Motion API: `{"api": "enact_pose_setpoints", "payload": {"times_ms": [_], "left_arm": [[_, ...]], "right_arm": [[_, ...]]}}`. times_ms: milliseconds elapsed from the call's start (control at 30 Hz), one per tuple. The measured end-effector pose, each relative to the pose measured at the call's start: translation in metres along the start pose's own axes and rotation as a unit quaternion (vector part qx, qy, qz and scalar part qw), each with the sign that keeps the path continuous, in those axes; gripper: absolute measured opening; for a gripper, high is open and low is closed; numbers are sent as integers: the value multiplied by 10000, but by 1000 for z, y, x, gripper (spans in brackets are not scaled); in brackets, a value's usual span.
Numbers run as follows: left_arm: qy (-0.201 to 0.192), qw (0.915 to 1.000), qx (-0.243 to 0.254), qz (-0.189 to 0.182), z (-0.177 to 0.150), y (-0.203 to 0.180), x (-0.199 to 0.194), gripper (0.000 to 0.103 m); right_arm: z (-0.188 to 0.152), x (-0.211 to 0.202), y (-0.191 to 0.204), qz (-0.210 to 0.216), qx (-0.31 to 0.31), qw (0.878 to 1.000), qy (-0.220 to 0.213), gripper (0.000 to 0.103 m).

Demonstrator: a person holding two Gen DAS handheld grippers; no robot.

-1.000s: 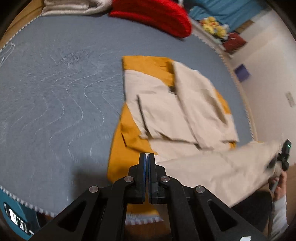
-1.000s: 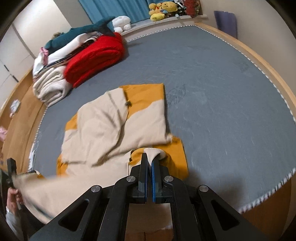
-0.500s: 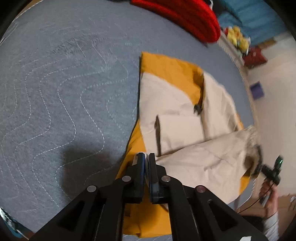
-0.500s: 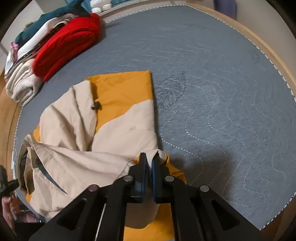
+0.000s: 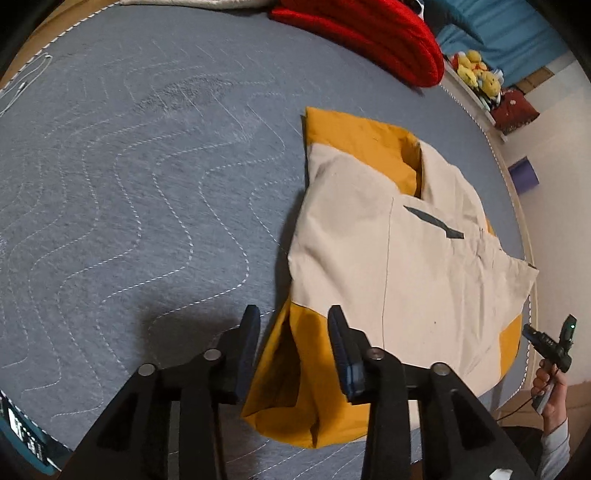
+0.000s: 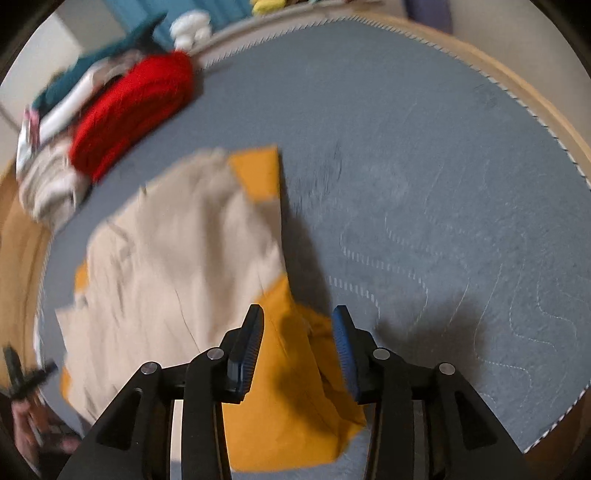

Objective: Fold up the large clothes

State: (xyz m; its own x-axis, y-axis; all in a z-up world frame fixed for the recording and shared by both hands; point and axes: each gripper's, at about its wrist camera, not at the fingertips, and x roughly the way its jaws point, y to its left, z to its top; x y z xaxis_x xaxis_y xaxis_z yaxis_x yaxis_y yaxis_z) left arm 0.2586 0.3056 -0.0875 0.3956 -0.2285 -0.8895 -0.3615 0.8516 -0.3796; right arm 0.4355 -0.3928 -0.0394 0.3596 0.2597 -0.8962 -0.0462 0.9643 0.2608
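A beige and mustard garment (image 5: pixel 388 258) lies folded on the grey quilted bed cover (image 5: pixel 129 184). My left gripper (image 5: pixel 293 332) hovers over its near mustard corner. Its jaws are opening; the cloth lies under the gap and neither pad presses on it. In the right wrist view the same garment (image 6: pixel 177 266) is blurred. My right gripper (image 6: pixel 297 332) stands over the other mustard corner with its jaws opening, and the fabric lies loose between them. The right gripper (image 5: pixel 550 343), held in a hand, also shows at the left view's right edge.
A red folded blanket (image 5: pixel 369 33) and a stack of folded clothes (image 6: pixel 55 147) sit at the bed's far end. Plush toys (image 5: pixel 476 70) line a shelf beyond. The wooden bed frame (image 6: pixel 535 110) rims the cover. A purple box (image 5: pixel 522 179) stands by the wall.
Both grippers came down and forward with the beige lower half and laid it over the garment. Both then went from shut on the fabric to open, letting it go.
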Motion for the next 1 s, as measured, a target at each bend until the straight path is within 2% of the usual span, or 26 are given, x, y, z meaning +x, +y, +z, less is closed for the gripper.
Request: {"api": "enact_pose_setpoints", "payload": {"times_ms": [100,367,400,433,467,500,533,567,700,867,1000], "left_arm": [[94,9999,-87,-88,4,-3,9,40],[566,9980,-241,126,8,-5,39,42],[605,9978,-242,121,8,-5,41,42],[639,9977,-216,95,7,-7,43,41],[654,9977,-167,62,8,-9,44,39],[644,9978,-124,41,7,-11,44,36],[620,9981,-37,20,8,-15,43,25],[572,9984,50,3,8,-19,41,7],[107,9996,227,-121,13,-31,19,2],[-1002,9940,192,-382,27,-39,-29,2],[-1523,9868,536,-97,35,-59,-37,2]], "right_arm": [[-7,21,6,-52,-271,9989,367,41],[-10,47,24,-143,-710,9954,619,40],[-10,47,27,-188,-785,9950,583,35],[-10,48,31,-196,-826,9948,562,21],[-10,49,33,-152,-853,9947,552,17],[-10,48,35,-127,-871,9947,522,13],[-9,46,37,-138,-913,9946,468,9],[-9,43,40,-132,-979,9943,397,7],[-7,21,51,-124,-1158,9932,-43,4],[-1,-23,58,29,-1116,9886,-1007,4],[8,-38,68,-79,-1133,9800,-1635,4]]}}
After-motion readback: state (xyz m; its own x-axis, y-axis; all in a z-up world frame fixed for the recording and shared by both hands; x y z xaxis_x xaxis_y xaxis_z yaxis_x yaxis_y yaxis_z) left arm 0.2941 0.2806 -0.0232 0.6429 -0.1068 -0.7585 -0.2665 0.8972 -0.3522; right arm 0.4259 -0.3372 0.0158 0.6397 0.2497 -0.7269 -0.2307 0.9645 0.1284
